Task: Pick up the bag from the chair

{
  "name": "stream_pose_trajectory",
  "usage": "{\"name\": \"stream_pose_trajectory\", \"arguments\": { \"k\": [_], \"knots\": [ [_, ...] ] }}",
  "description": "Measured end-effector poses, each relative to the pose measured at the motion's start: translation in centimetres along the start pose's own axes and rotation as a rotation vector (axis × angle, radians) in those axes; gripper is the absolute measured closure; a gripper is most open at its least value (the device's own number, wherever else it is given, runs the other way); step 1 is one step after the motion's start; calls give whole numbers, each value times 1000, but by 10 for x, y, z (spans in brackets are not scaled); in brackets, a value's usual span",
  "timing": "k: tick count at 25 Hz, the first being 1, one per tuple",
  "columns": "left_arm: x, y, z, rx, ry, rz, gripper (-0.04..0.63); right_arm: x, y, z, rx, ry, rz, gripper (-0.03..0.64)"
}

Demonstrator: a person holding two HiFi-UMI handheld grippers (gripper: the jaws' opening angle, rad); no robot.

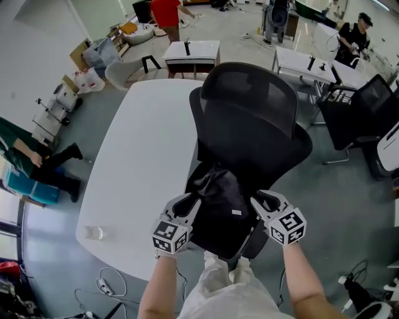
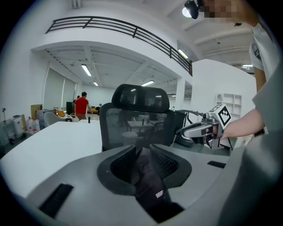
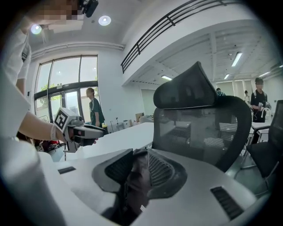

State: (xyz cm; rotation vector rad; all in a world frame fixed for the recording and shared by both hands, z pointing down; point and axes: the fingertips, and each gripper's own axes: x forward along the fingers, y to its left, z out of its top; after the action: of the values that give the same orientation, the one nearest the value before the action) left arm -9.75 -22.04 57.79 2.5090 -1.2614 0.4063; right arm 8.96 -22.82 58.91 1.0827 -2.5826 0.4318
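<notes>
The black bag (image 1: pixel 219 205) hangs bunched between my two grippers, just in front of the black mesh office chair (image 1: pixel 249 118). My left gripper (image 1: pixel 189 203) pinches the bag's left side and my right gripper (image 1: pixel 262 202) pinches its right side. In the left gripper view, black fabric (image 2: pixel 148 181) is squeezed between the jaws of the left gripper (image 2: pixel 142 161), with the chair back (image 2: pixel 132 121) behind. The right gripper view shows the right gripper (image 3: pixel 137 170) shut on dark fabric (image 3: pixel 132 190) in the same way. The chair seat is hidden under the bag.
A large white table (image 1: pixel 149 156) lies left of the chair, a small clear cup (image 1: pixel 93 233) near its corner. Cables (image 1: pixel 106 283) trail on the floor below. More chairs (image 1: pixel 365 109) and desks (image 1: pixel 305 62) stand at the right. People (image 1: pixel 165 12) are farther off.
</notes>
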Motion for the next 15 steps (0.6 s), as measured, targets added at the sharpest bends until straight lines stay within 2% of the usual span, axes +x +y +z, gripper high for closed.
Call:
{"name": "stream_pose_trajectory", "arguments": {
  "k": [10, 15],
  "knots": [
    [55, 30, -36, 12, 111, -27, 379, 66, -14, -25, 4, 112, 32, 402],
    [84, 39, -49, 48, 163, -38, 359, 90, -24, -36, 9, 155, 34, 387]
  ]
}}
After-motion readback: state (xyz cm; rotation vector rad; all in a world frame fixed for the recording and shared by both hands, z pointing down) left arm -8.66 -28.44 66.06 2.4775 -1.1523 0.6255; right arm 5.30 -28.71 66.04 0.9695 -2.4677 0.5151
